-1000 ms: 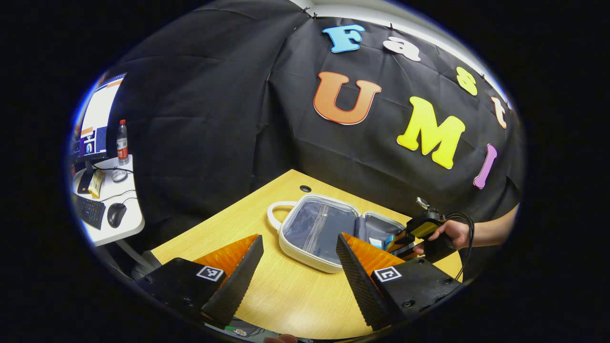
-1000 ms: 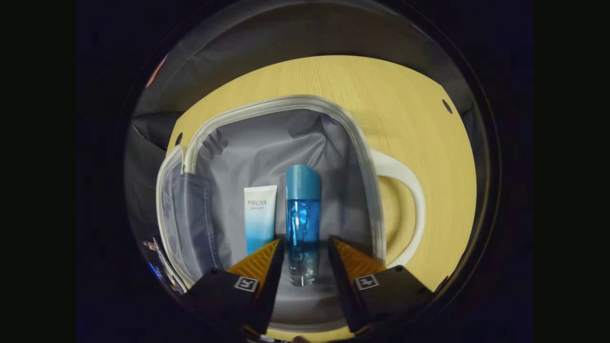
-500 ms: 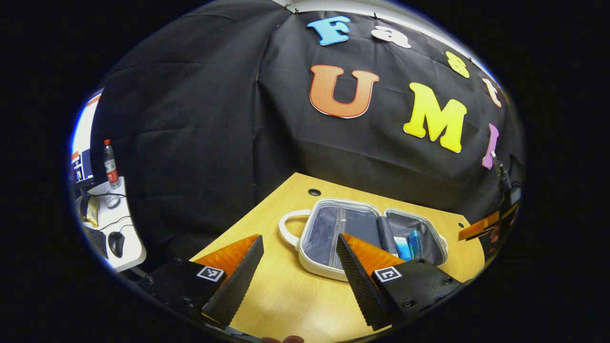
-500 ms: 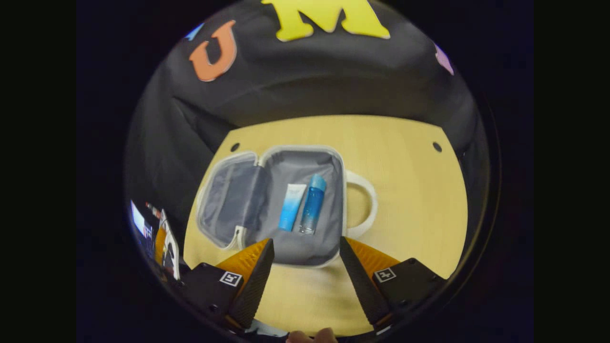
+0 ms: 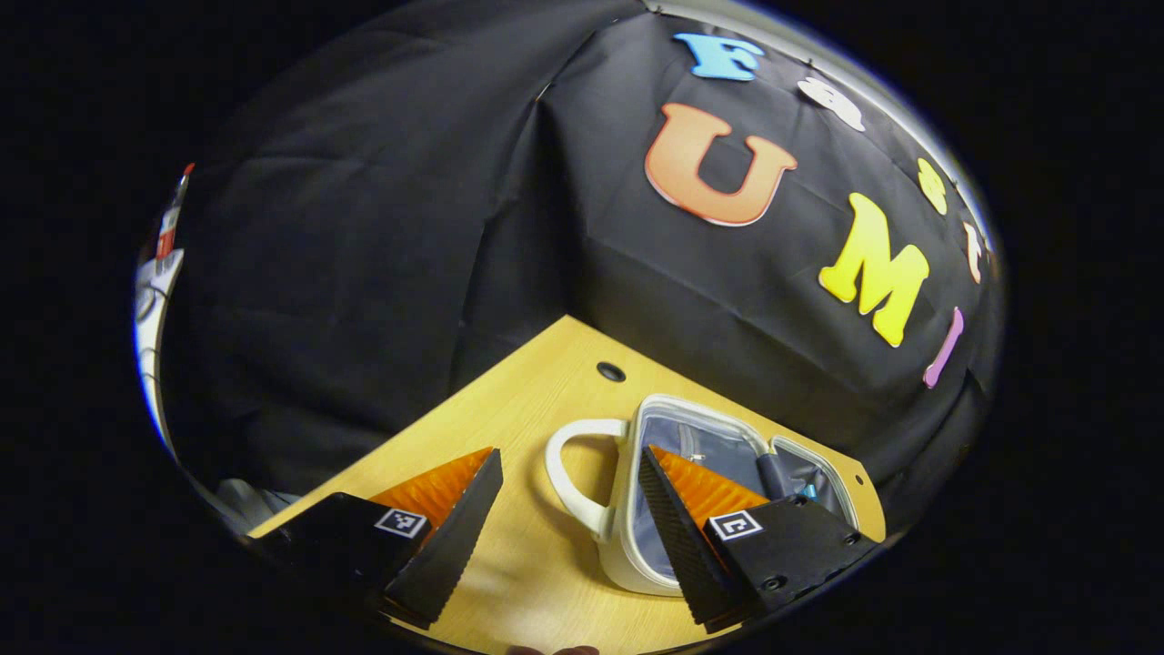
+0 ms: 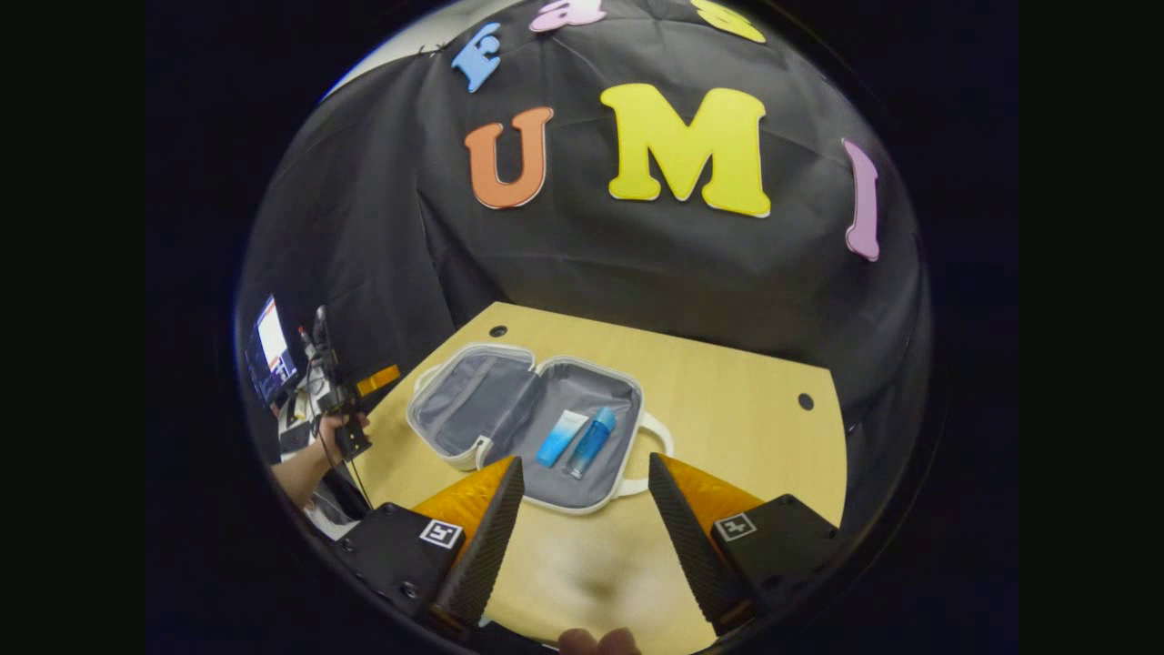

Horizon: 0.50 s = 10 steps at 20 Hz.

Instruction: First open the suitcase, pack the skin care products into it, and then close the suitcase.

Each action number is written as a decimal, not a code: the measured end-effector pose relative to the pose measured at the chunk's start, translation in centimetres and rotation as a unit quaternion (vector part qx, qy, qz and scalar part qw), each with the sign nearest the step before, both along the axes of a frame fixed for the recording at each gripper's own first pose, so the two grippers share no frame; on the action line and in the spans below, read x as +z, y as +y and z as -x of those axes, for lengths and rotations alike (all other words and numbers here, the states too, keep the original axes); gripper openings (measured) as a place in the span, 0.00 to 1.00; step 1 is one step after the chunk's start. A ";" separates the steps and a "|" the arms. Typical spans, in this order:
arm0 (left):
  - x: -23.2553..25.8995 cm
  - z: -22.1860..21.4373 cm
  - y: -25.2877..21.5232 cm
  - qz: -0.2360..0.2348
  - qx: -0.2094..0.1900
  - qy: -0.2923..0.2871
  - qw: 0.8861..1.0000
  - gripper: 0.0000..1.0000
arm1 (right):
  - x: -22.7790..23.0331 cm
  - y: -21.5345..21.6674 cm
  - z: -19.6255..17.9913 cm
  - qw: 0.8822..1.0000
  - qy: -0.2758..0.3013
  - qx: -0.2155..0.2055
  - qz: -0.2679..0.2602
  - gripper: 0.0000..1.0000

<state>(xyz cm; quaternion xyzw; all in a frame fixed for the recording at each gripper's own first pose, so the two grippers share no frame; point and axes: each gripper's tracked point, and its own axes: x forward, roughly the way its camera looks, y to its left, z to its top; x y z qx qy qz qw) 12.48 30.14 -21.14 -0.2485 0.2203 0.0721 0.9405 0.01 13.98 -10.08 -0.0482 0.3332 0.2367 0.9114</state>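
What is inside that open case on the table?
In the right gripper view the open case holds a tube and a blue bottle, lying side by side on the grey lining. Anything inside the other half's zipped pocket is hidden.

We find a recording booth set up in an office or lab room: black cloth wall [image 6: 582,264] hangs close behind a wood-grain table [image 6: 727,400] with cable holes near its far corners. Beyond the cloth's left edge a lit monitor [image 6: 270,346] stands.
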 end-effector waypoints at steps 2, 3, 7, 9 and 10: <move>-2.3 -0.8 -0.5 0.039 -0.008 0.022 0.999 0.96 | -0.1 0.2 0.5 1.000 -0.003 0.004 0.011 0.82; -3.4 -1.1 -0.3 0.045 -0.006 0.038 0.998 0.96 | -0.2 0.7 0.9 1.000 0.005 0.004 0.005 0.82; -6.1 -2.9 0.6 0.062 0.021 0.073 0.995 0.96 | -0.5 1.5 2.1 0.999 0.032 -0.001 -0.021 0.82; -6.2 -3.6 0.1 0.097 0.026 0.073 0.992 0.87 | -0.8 1.0 1.9 0.999 0.030 -0.005 -0.013 0.77; -6.5 -4.1 0.0 0.114 0.030 0.075 0.990 0.80 | -1.1 0.6 1.9 0.999 0.035 -0.010 -0.009 0.85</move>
